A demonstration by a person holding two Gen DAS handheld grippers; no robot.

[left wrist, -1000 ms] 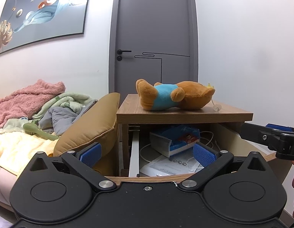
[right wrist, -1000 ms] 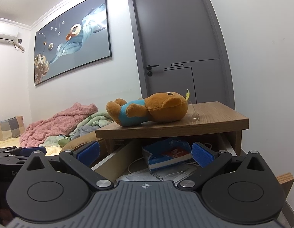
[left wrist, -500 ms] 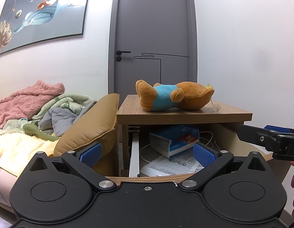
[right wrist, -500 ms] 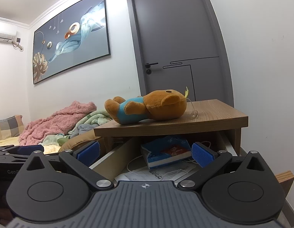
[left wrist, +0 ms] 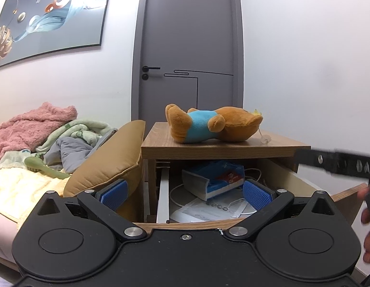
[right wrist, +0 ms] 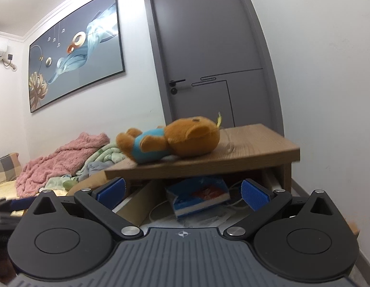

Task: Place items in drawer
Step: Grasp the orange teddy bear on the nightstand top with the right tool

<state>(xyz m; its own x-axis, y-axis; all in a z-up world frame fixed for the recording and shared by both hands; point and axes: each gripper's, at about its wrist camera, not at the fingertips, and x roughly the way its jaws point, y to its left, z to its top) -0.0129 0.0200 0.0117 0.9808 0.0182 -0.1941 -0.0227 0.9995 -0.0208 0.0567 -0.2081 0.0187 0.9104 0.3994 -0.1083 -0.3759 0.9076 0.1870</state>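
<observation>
The plush bear [left wrist: 213, 126] lay on its side on the nightstand [left wrist: 208, 147], long axis across your view, feet toward 9 o'clock and head toward 3 o'clock. It sat up at 12 o'clock from your left tool [left wrist: 185, 194], well apart and above the open drawer [left wrist: 347, 192]. From your right tool [right wrist: 182, 192] it lay at about 11 o'clock. Both tools stood wide open, holding and touching nothing. In the left view the right tool looked blurred, perhaps from movement.
</observation>
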